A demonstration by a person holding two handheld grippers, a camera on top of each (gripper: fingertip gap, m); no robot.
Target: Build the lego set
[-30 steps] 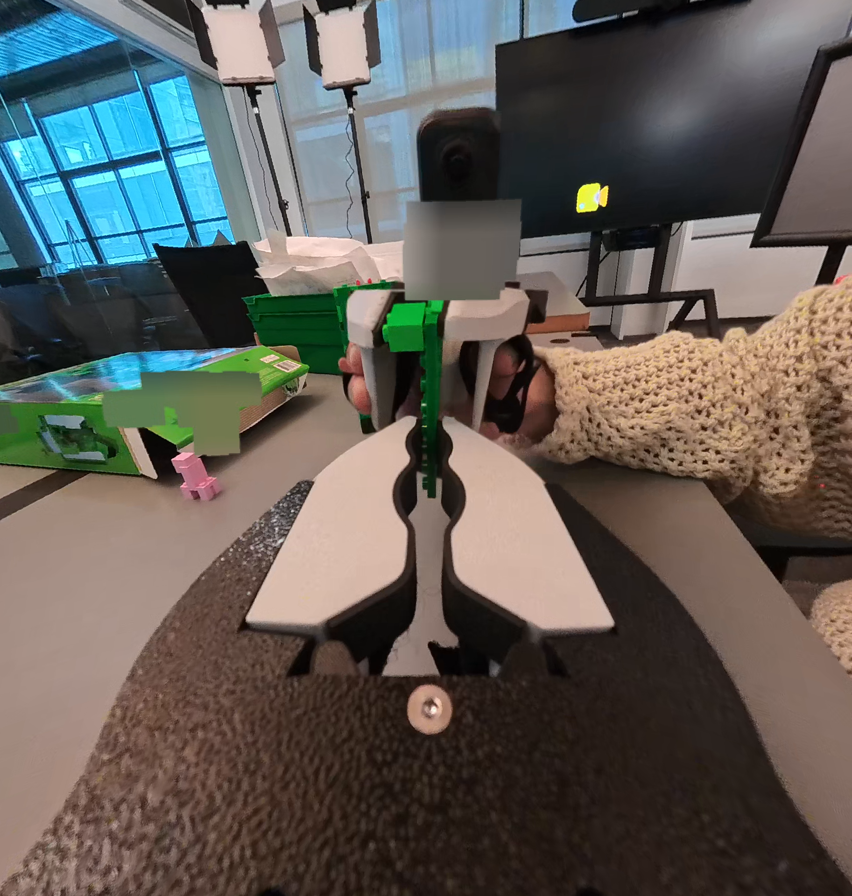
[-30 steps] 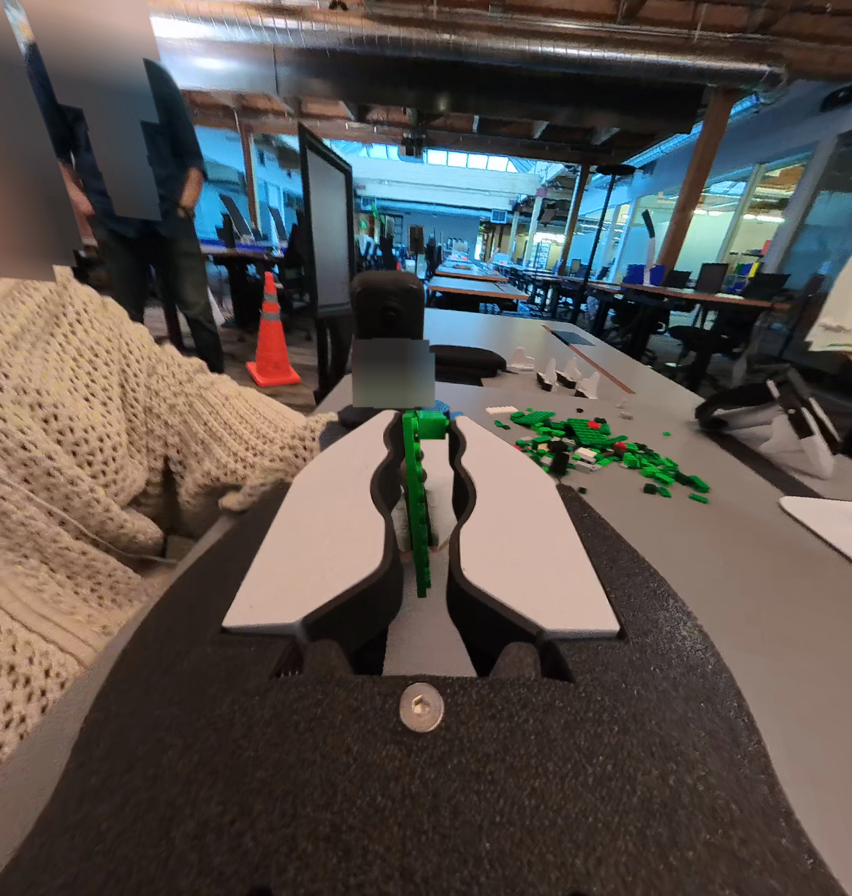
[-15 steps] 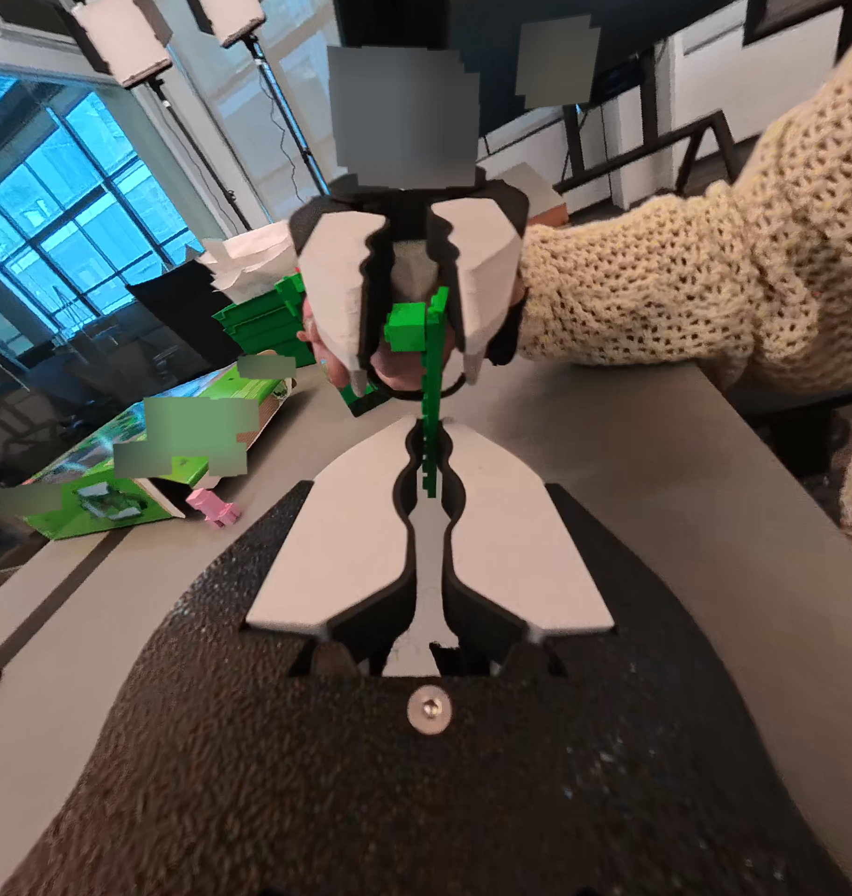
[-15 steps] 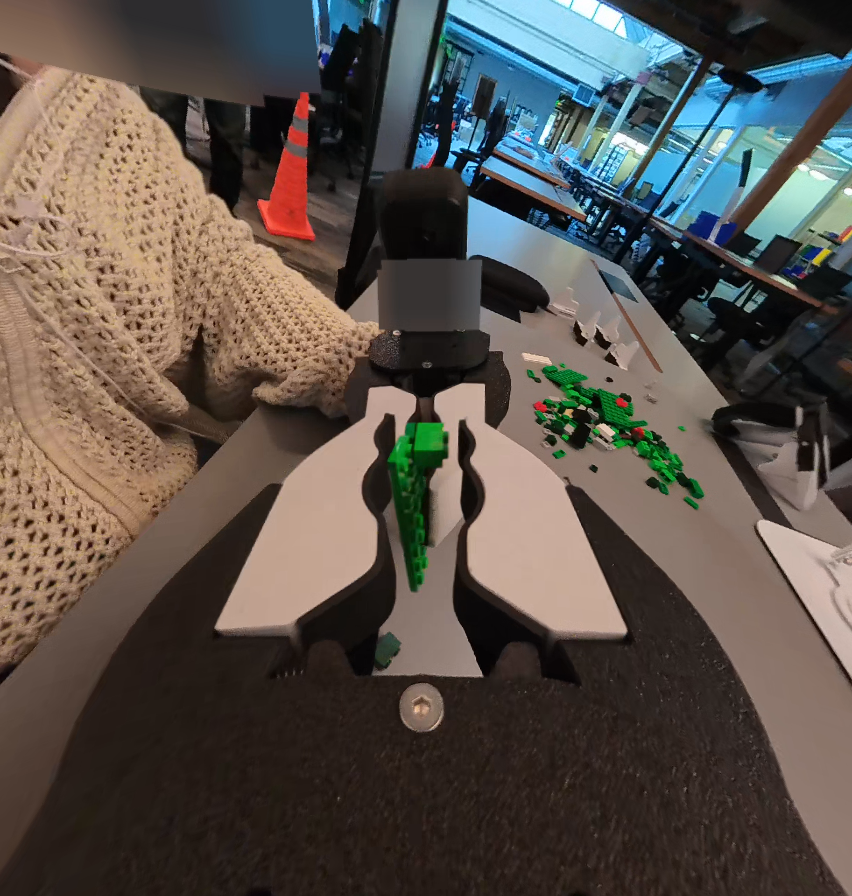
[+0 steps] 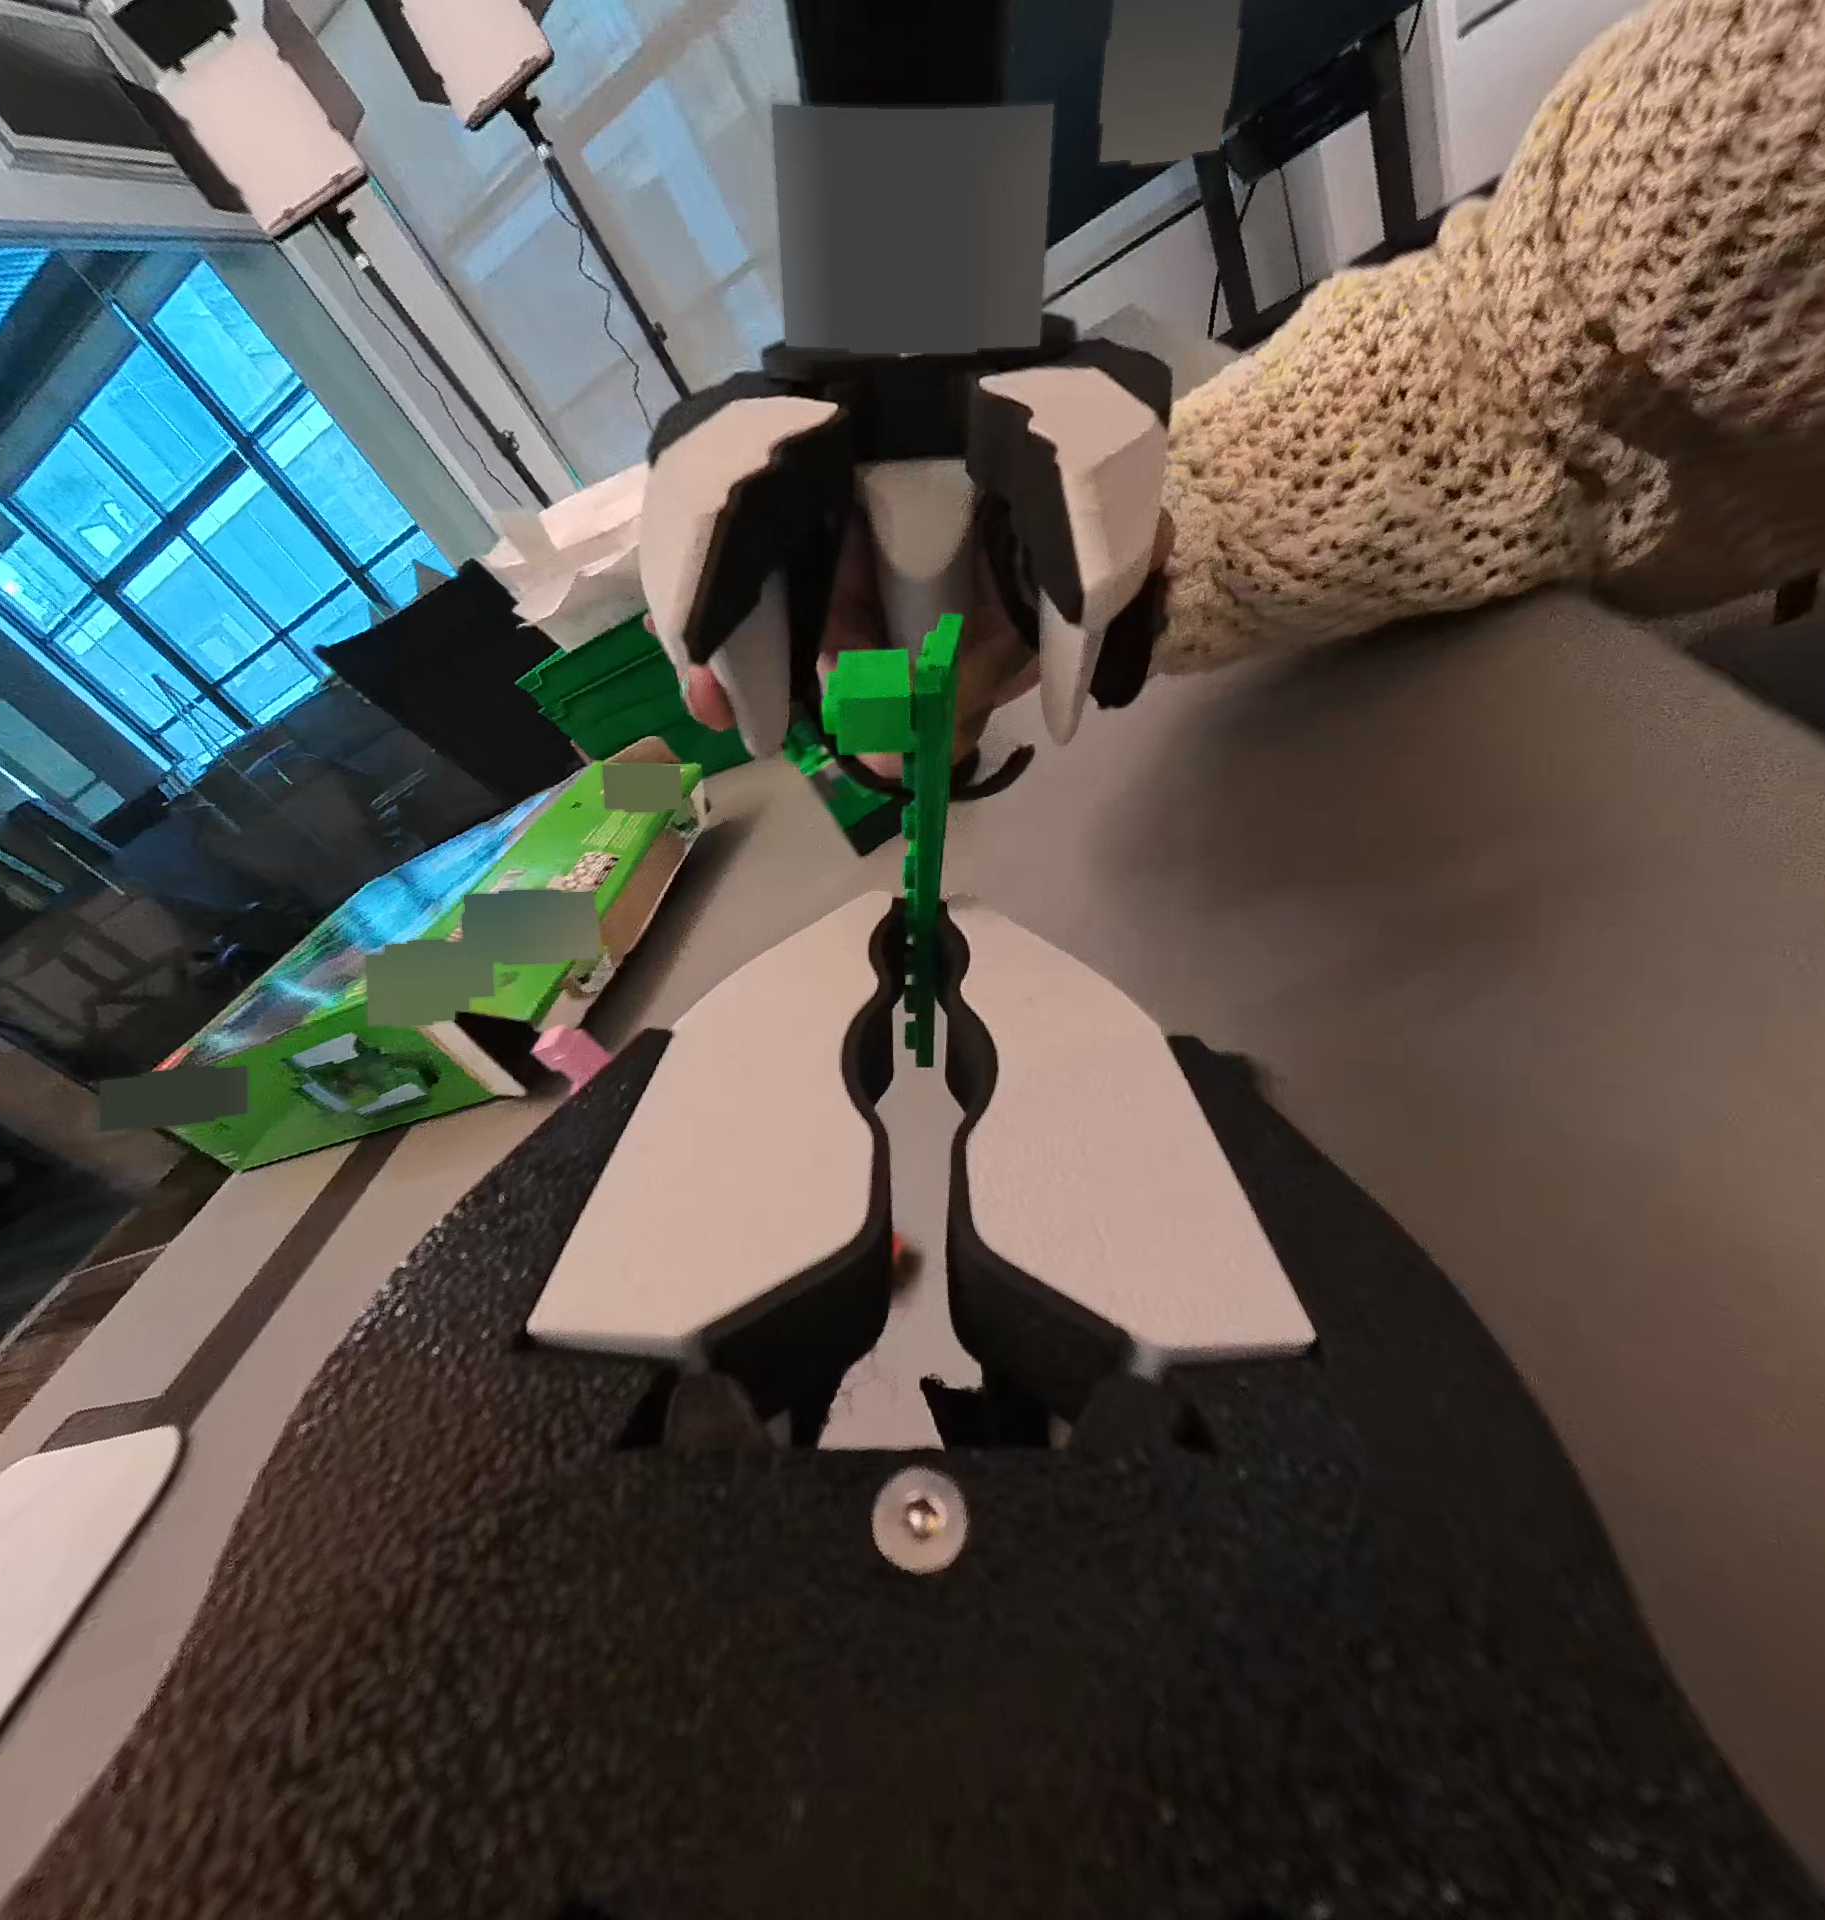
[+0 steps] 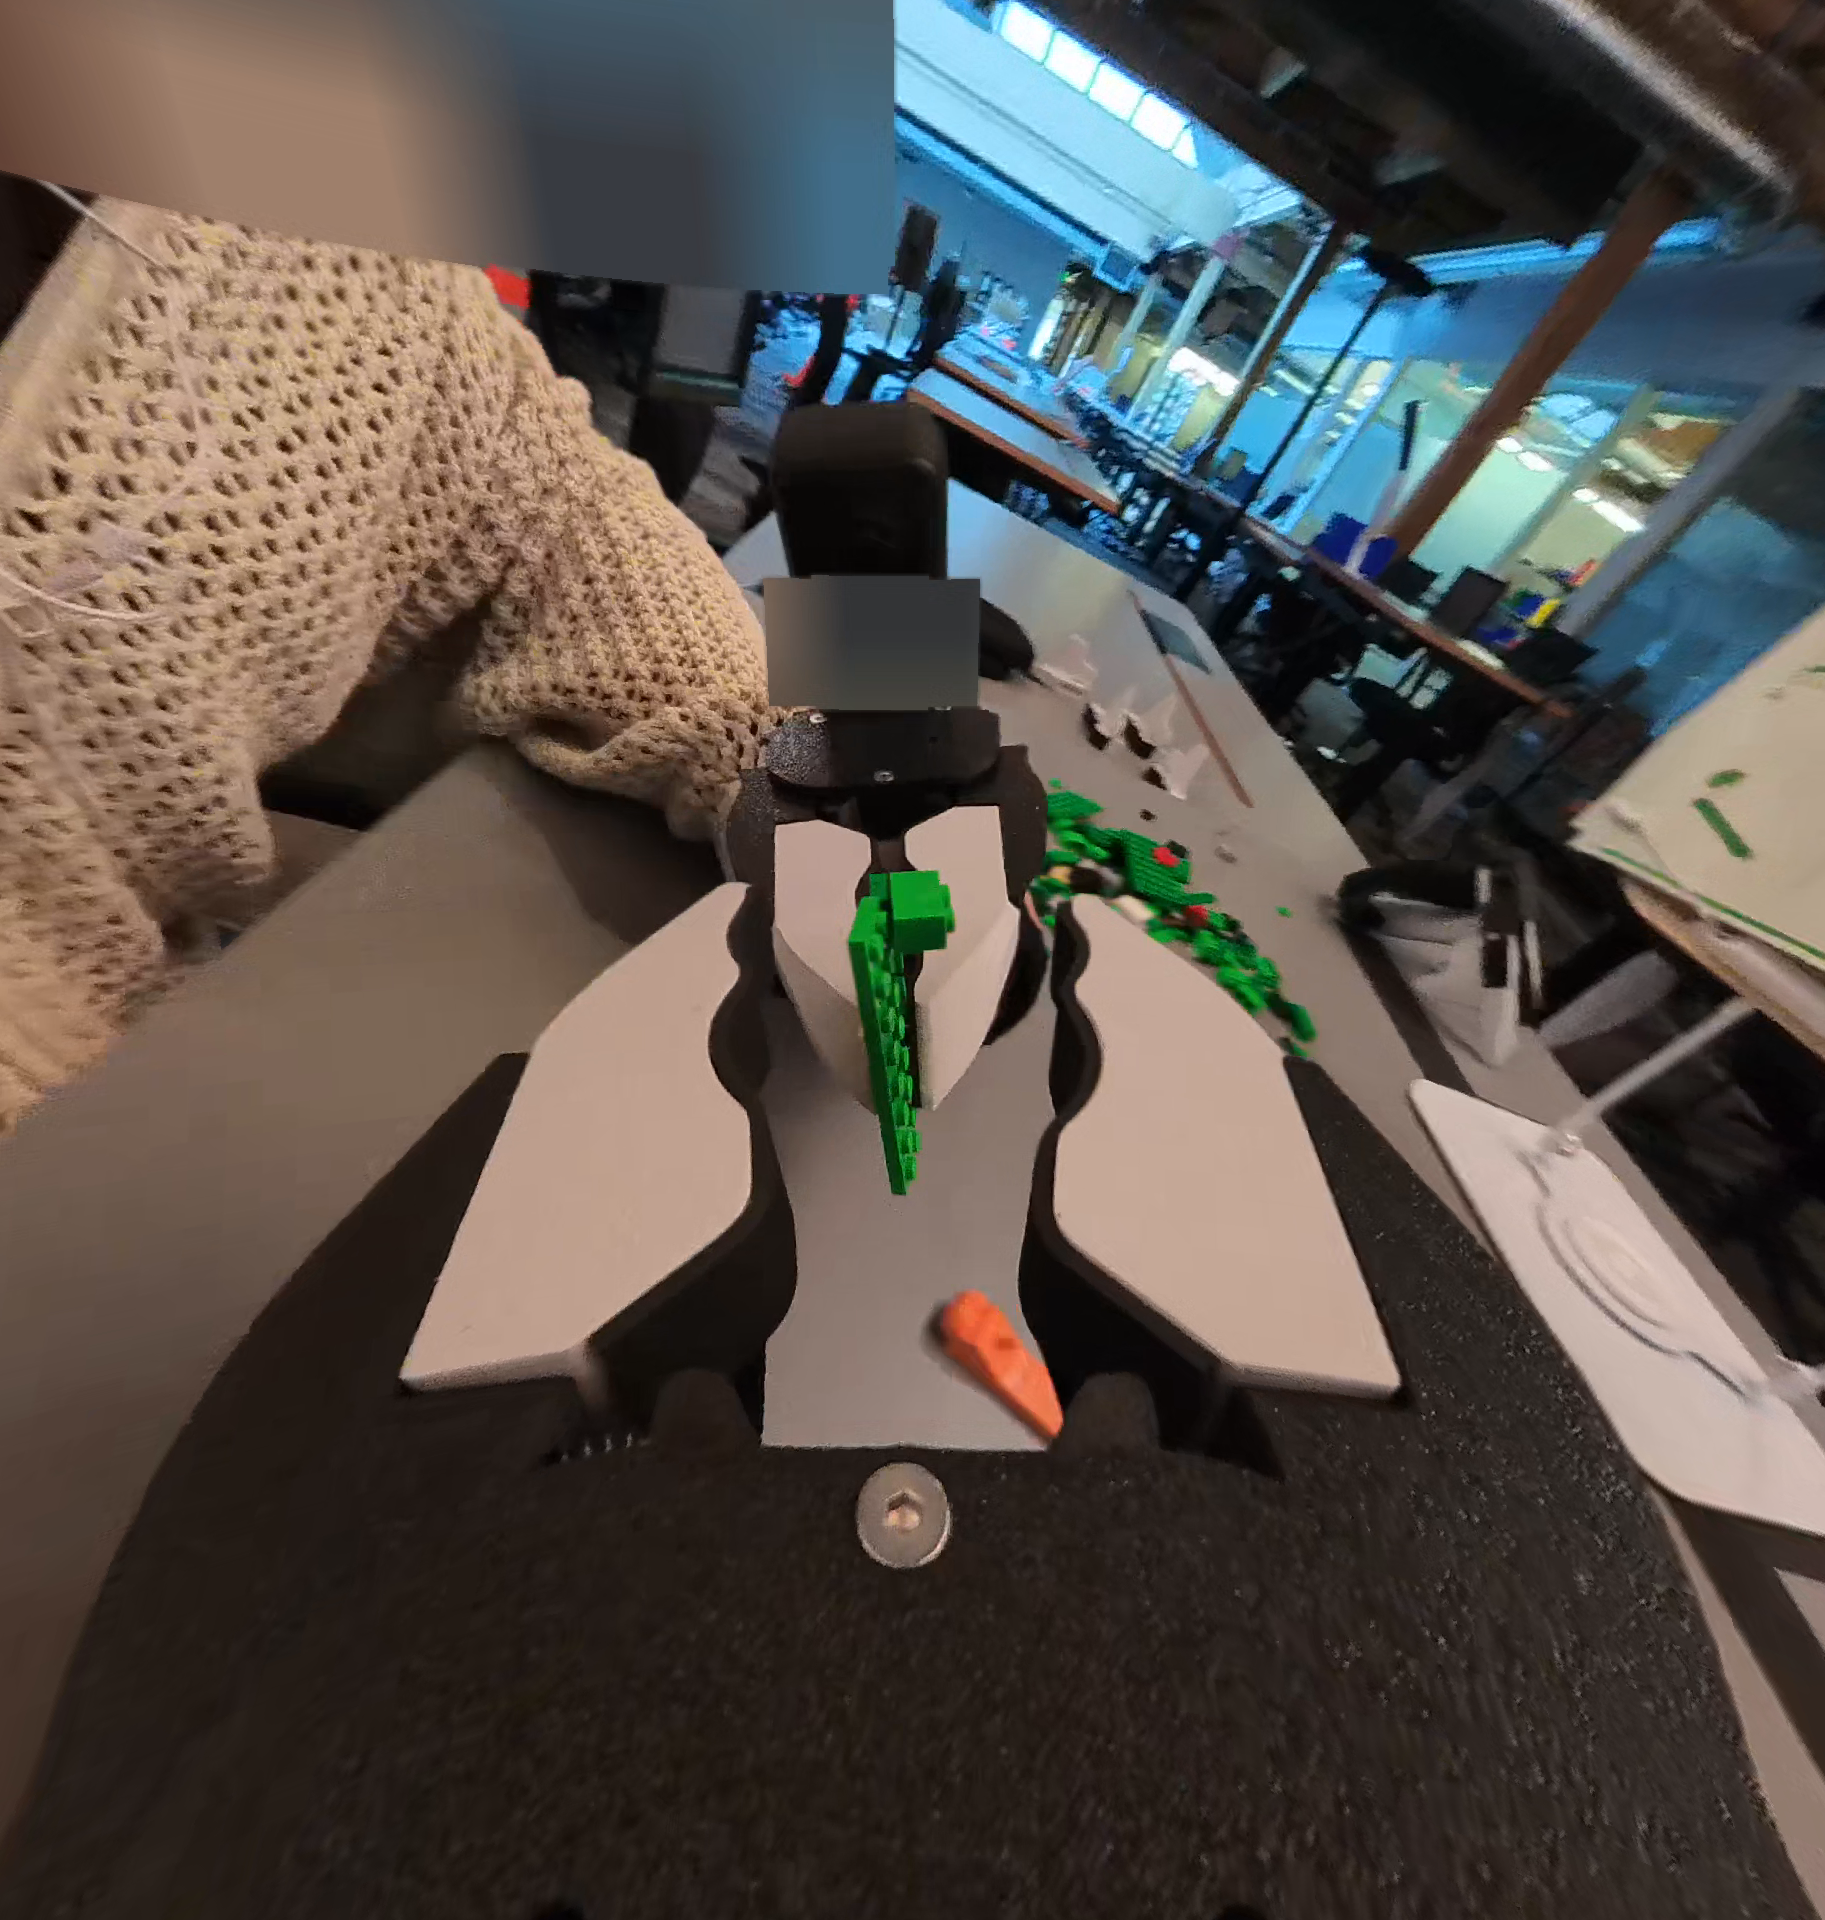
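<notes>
A thin green lego plate [image 5: 929,831] stands on edge with a small bright green brick [image 5: 866,707] on its far end. My left gripper [image 5: 918,920] is shut on the plate's near end, above the grey table [image 5: 1407,935]. My right gripper [image 5: 908,722] faces it, open, with a fingertip on either side of the brick end and not touching. In the right wrist view the right gripper [image 6: 908,914] is wide open around the plate [image 6: 887,1039], held beyond by the left gripper [image 6: 897,1091]. An orange wedge piece [image 6: 996,1361] lies below, between the right fingers.
A pile of loose green lego pieces [image 6: 1157,894] lies on the table to the right. A green lego box [image 5: 420,997] and a pink figure [image 5: 570,1049] lie to the left, green bins [image 5: 596,696] behind. A white stand base [image 6: 1614,1299] and paper sheets [image 6: 1770,831] sit nearby.
My right gripper was shut on the plate and has opened and let go. The left gripper keeps hold. Both views have tilted downward. The orange wedge now shows under the right gripper.
</notes>
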